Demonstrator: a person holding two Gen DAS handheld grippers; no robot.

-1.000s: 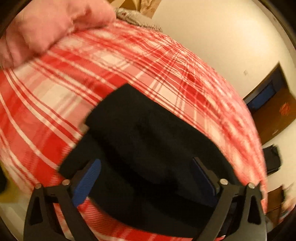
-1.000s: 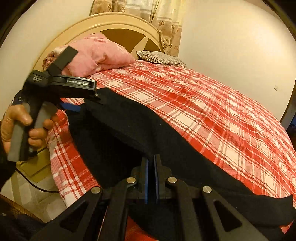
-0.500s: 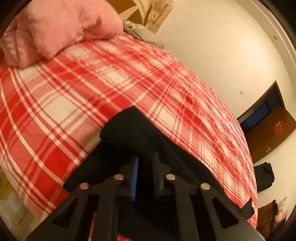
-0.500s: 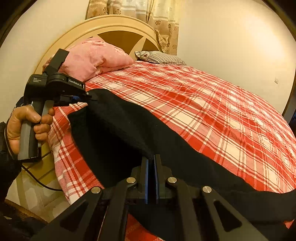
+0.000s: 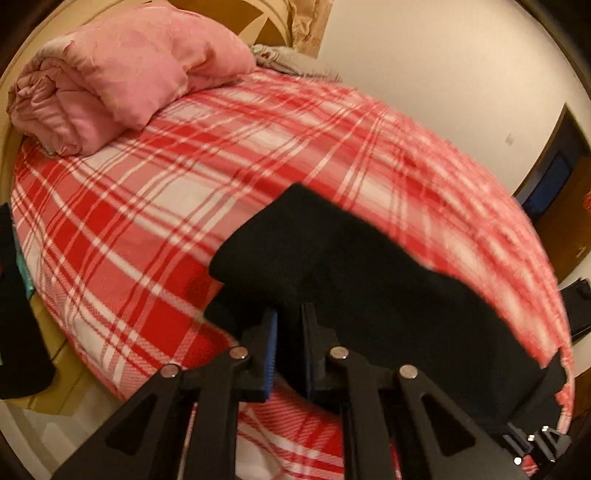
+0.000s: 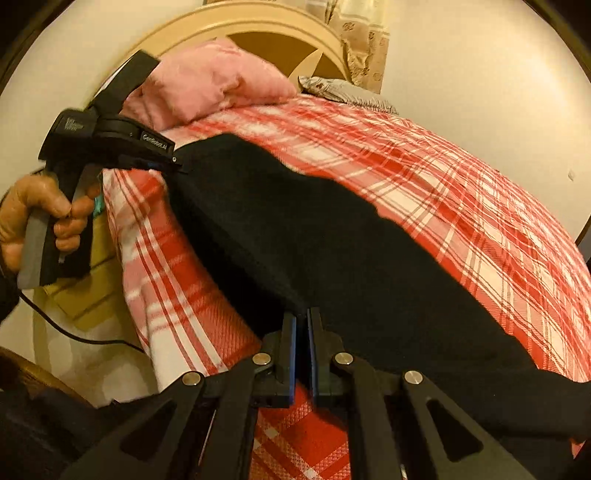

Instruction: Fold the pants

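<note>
Black pants (image 5: 369,280) lie lengthwise along the near edge of a bed with a red plaid cover (image 5: 155,206). My left gripper (image 5: 290,319) is shut on a fold of the pants at one end. In the right wrist view a hand (image 6: 37,214) holds that left gripper (image 6: 176,164), which pinches the far left corner of the pants (image 6: 332,240). My right gripper (image 6: 303,325) is shut on the near edge of the cloth, and the other end trails off to the lower right.
A rolled pink duvet (image 5: 122,74) and a grey patterned pillow (image 6: 343,92) lie at the cream headboard (image 6: 258,22). A black cable (image 6: 74,332) hangs beside the bed over pale floor. A dark doorway (image 5: 554,177) is at the right wall.
The left gripper, open over the pants one second ago, has shut on the cloth. Both grippers have since shifted the pants a little further onto the bed.
</note>
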